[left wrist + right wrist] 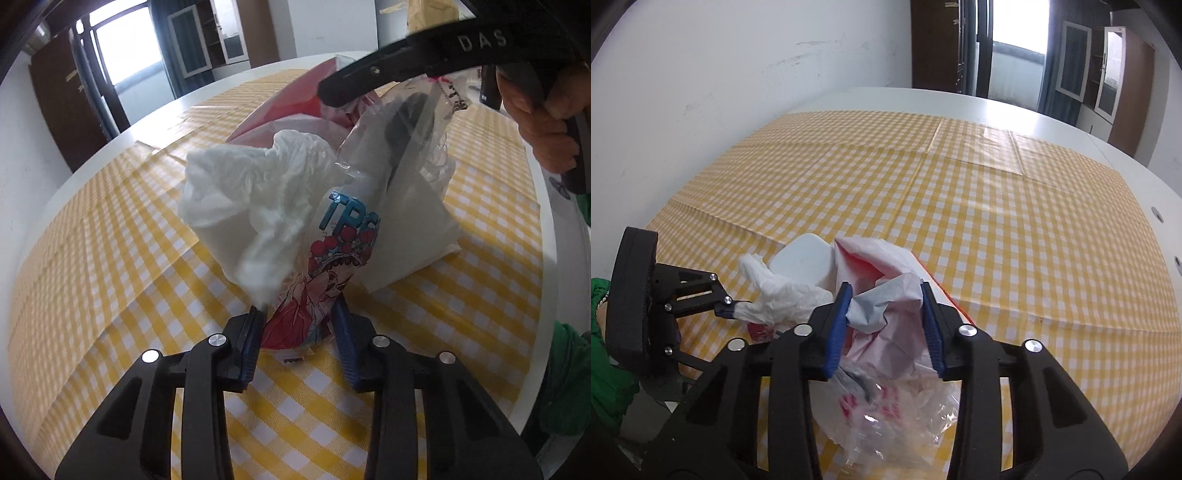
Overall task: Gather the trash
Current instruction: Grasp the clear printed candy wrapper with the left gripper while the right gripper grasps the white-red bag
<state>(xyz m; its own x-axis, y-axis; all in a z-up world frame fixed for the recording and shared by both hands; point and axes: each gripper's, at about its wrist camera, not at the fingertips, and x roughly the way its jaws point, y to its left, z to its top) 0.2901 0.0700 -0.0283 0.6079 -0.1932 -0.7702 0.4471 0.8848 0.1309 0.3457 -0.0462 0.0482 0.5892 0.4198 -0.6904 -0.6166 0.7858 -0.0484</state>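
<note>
Two grippers are pinching the trash heap on the checked counter (997, 221): the left gripper (297, 328) narrowing on the printed wrapper (325, 280), the right gripper (886, 317) seemingly clamping crumpled paper (886, 306), so lifting together comes next.

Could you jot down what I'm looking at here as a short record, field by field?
Surface: yellow checked tablecloth on a white table
Trash: pile of crumpled white tissue, printed wrapper, red and white bag, clear plastic
Left gripper: closed on the printed wrapper
Right gripper: closed on the red and white bag
Holder: a person, green sleeve showing
</note>
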